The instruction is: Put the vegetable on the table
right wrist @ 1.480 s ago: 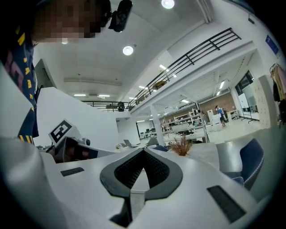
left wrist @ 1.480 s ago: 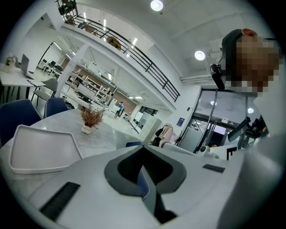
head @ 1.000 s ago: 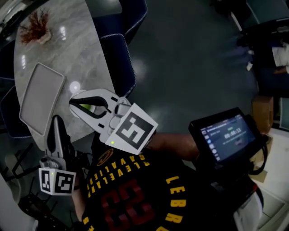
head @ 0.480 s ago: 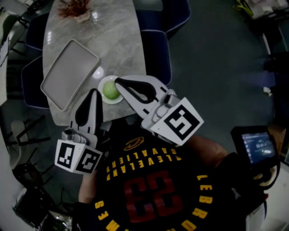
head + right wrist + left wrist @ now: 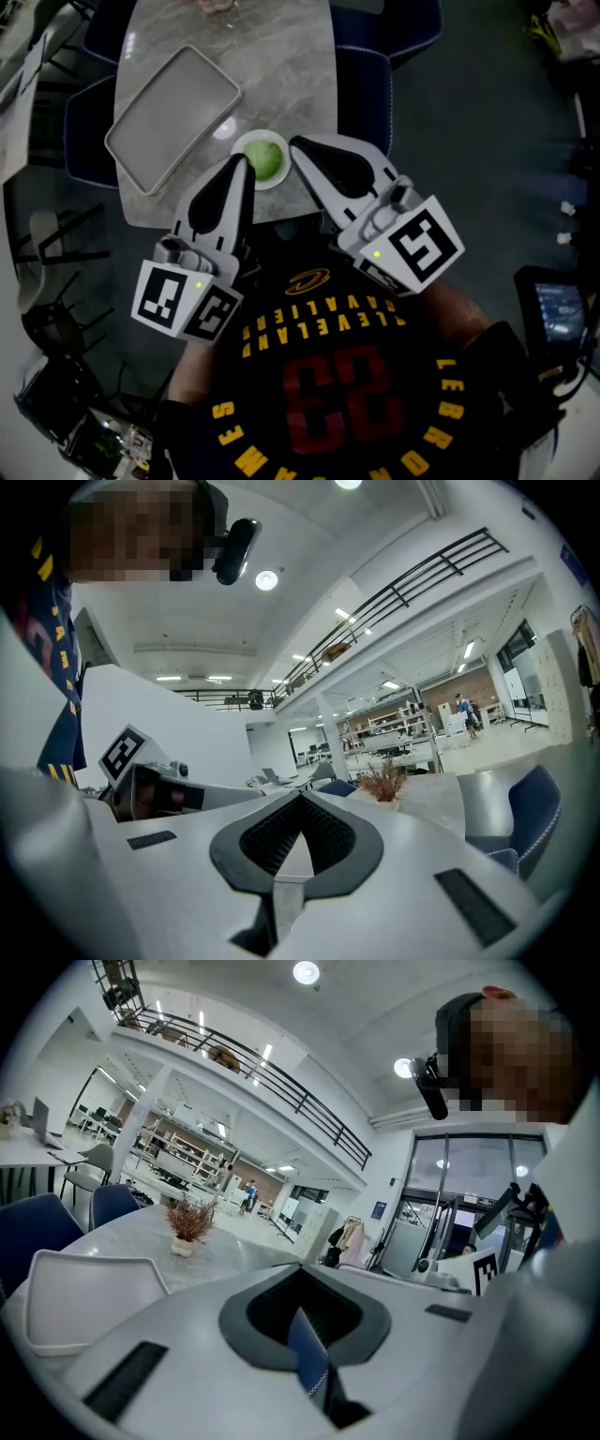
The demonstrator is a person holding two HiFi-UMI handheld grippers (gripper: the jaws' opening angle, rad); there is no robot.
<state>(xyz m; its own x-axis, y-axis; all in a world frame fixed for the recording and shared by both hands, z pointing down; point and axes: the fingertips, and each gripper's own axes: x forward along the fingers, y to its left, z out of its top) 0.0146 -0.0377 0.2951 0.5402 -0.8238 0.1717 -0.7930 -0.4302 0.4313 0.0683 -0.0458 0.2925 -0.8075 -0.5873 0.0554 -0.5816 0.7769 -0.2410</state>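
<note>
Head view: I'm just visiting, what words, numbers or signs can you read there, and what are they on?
"CAVALIERS": upside down, in yellow on the shirt.
"23": red, at the shirt's middle.
"LEBRON" and "JAMES": yellow, curved round the number.
Screen at the right edge: too blurred to read.
Cubes: black-and-white square patterns, no words.

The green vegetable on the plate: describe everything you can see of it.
The vegetable is a round, pale green lump; finer detail is too dim. It sits alone on a small white plate near the marble-look table's near edge, beside a grey tray. Neither the left gripper nor the right gripper holds it.
</note>
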